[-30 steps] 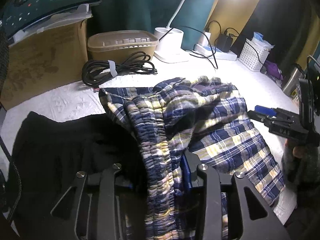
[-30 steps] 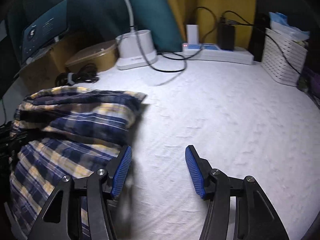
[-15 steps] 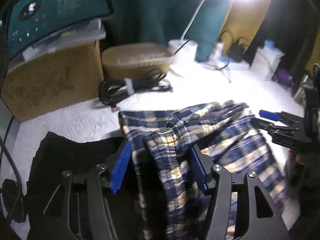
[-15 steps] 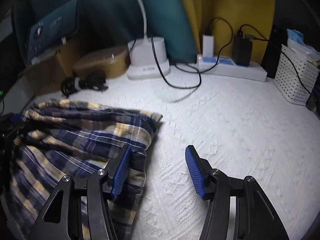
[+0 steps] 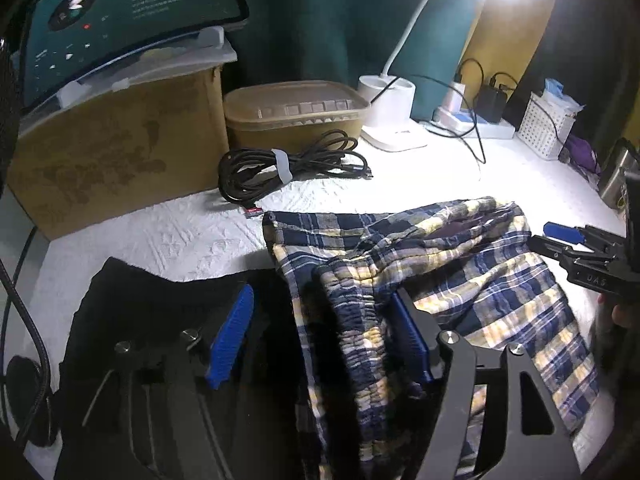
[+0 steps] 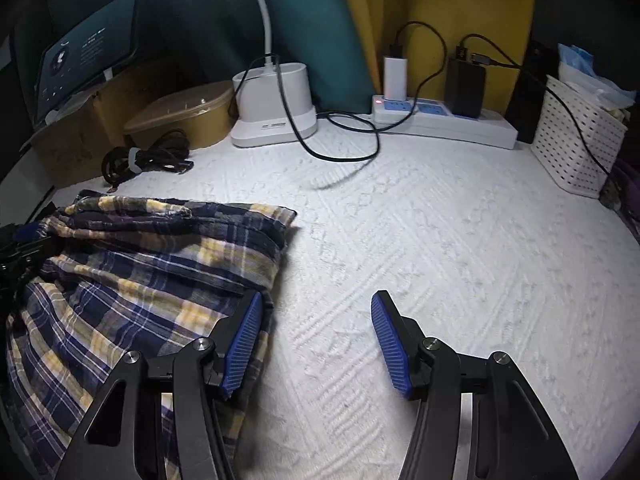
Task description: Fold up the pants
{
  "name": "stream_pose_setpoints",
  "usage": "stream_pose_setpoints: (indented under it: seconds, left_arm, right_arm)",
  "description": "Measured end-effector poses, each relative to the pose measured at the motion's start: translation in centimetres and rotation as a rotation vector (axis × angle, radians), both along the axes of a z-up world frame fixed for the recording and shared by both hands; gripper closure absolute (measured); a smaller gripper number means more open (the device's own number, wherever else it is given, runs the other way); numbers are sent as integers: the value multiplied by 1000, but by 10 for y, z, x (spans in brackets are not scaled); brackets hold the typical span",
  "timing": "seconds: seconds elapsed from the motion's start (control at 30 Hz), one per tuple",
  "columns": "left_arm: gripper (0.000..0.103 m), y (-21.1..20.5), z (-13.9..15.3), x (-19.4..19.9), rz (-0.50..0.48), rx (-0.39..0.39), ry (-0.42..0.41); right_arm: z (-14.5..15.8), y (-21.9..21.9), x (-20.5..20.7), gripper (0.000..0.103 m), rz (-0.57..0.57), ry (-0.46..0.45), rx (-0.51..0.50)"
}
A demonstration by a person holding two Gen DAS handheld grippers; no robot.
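The blue and yellow plaid pants [image 5: 460, 272] lie folded over on the white textured cloth [image 5: 180, 236]. My left gripper [image 5: 320, 320] hovers over their elastic waistband [image 5: 356, 320]. Its jaws are opening, with the waistband loose between them and the left pad clear of the fabric. In the right wrist view the pants [image 6: 140, 272] fill the lower left. My right gripper [image 6: 316, 336] stands open at their right edge, with only bare cloth between its pads. The right gripper [image 5: 576, 248] also shows at the pants' far side in the left wrist view.
A black garment [image 5: 140, 312] lies left of the pants. Behind are a coiled black cable [image 5: 288, 164], a cardboard box [image 5: 112, 148] with a tablet on it, a brown lidded container [image 5: 296, 116], a lamp base [image 6: 272, 108], a power strip [image 6: 440, 120] and a white basket [image 6: 576, 136].
My left gripper's jaws have spread and let go of the waistband. The bunched pants have sunk flatter onto the cloth. The right gripper has kept still.
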State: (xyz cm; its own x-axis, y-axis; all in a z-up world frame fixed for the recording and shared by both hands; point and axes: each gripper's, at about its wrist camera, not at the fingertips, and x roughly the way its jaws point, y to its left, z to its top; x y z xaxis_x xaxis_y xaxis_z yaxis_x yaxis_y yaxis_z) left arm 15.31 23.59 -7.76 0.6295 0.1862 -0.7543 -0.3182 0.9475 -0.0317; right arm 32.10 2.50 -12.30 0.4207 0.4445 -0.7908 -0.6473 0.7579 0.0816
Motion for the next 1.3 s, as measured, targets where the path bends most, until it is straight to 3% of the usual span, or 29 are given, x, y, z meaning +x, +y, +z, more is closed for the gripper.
stream_pose_setpoints:
  seconds: [0.57,0.97,1.3]
  left_arm:
    - [34,-31,13,-47,-5,-17,-61]
    - [32,-38,-23,-67,11,-22,1]
    - [32,-43,-9,-82,-4,12,-38]
  right_arm:
    - [23,-27,-51,43,-22,-17,14]
    - [0,-23,-101,43,40,-6,-46]
    - [3,-38,-110,43,10,-48,-87]
